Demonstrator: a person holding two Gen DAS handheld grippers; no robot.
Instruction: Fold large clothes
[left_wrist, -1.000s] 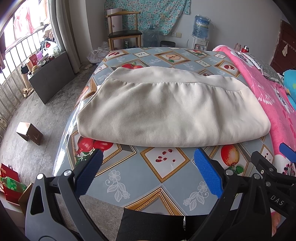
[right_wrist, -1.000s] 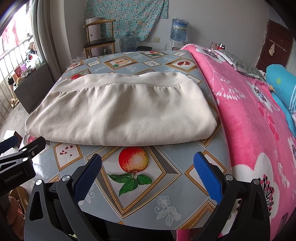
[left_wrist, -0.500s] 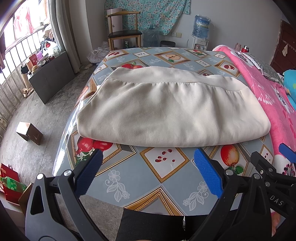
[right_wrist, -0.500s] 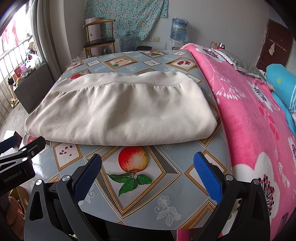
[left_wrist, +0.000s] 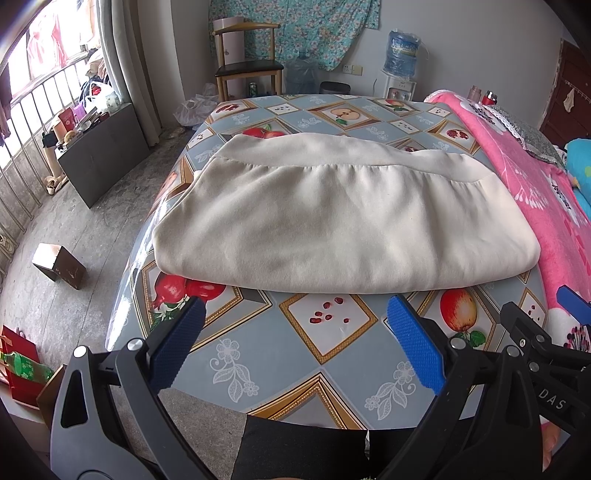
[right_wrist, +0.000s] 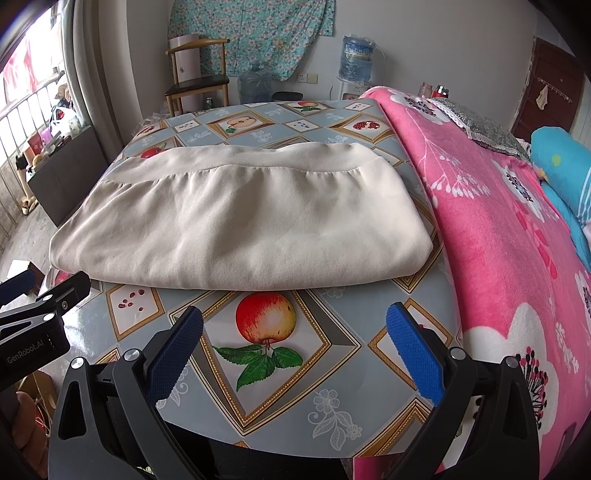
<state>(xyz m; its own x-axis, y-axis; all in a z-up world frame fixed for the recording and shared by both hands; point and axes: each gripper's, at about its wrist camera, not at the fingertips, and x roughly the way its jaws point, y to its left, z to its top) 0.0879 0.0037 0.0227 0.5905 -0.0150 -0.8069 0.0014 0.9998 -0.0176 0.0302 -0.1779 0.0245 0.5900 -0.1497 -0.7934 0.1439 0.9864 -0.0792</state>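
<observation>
A cream garment (left_wrist: 343, 218) lies folded into a wide flat rectangle on the fruit-patterned tablecloth (left_wrist: 295, 354), its banded hem at the far side. It also shows in the right wrist view (right_wrist: 240, 225). My left gripper (left_wrist: 295, 314) is open and empty, held above the table's near edge, short of the garment's folded front edge. My right gripper (right_wrist: 293, 321) is open and empty, beside the left one, also short of the garment. The right gripper's tip shows at the right of the left wrist view (left_wrist: 532, 332); the left gripper's tip shows at the left of the right wrist view (right_wrist: 44, 306).
A pink floral blanket (right_wrist: 498, 229) covers the bed along the table's right side. A wooden chair (left_wrist: 247, 62) and a water dispenser (left_wrist: 400, 62) stand by the far wall. A dark cabinet (left_wrist: 99, 151) and a small box (left_wrist: 59, 264) are on the floor at left.
</observation>
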